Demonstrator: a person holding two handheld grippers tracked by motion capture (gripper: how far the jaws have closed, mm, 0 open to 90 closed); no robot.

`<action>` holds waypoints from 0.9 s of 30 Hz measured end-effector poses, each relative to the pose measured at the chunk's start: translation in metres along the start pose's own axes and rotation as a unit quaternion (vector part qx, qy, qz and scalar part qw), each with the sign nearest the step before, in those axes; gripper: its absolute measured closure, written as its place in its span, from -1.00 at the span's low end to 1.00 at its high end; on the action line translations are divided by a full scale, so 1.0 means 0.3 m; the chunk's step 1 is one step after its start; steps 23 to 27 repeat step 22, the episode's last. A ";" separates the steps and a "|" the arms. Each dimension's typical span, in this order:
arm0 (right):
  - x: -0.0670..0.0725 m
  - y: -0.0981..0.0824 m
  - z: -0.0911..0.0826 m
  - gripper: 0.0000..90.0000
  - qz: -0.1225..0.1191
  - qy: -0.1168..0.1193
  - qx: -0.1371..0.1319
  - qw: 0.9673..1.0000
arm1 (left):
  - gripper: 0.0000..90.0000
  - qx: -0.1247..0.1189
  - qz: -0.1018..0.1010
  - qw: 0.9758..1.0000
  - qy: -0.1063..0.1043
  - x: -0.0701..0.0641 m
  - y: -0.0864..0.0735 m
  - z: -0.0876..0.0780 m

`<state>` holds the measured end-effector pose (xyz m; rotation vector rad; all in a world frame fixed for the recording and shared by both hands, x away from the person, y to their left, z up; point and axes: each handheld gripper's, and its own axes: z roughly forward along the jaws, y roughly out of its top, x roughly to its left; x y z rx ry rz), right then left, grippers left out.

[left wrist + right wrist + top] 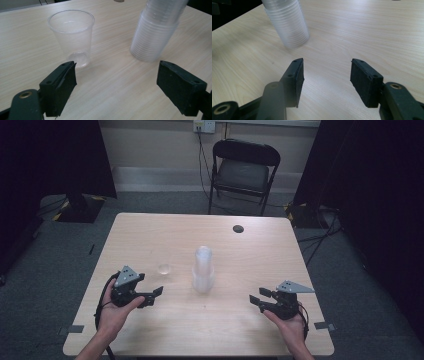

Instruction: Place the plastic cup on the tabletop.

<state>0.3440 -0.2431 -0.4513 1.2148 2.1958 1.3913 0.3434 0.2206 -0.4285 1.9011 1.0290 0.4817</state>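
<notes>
Wooden table (150,232): we've got both grippers gaping, empty; left gripper (116,82) should square up on the single clear cup (71,37), squeezing gently beside the cup stack (155,32).

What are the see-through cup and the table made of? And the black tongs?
The single cup looks like thin clear plastic: the table shows through it and its rim shines. The stack of cups looks the same. The table looks like pale wood or wood-print laminate, with grain lines. The left tongs look like matte black plastic, possibly rubber-padded.

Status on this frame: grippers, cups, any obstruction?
Left gripper and right gripper open, empty. Single clear cup upright beside cup stack. Nothing between.
</notes>
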 end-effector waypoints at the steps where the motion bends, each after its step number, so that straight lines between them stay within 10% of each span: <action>1: 0.000 0.000 0.000 -0.01 0.000 0.000 0.000 1.000 | -0.65 -0.001 -0.008 1.000 -0.002 -0.012 -0.007 -0.002; 27: -0.008 -0.035 0.013 -0.12 0.003 -0.010 0.013 1.000 | -0.64 0.055 0.013 0.998 -0.014 -0.079 -0.166 -0.004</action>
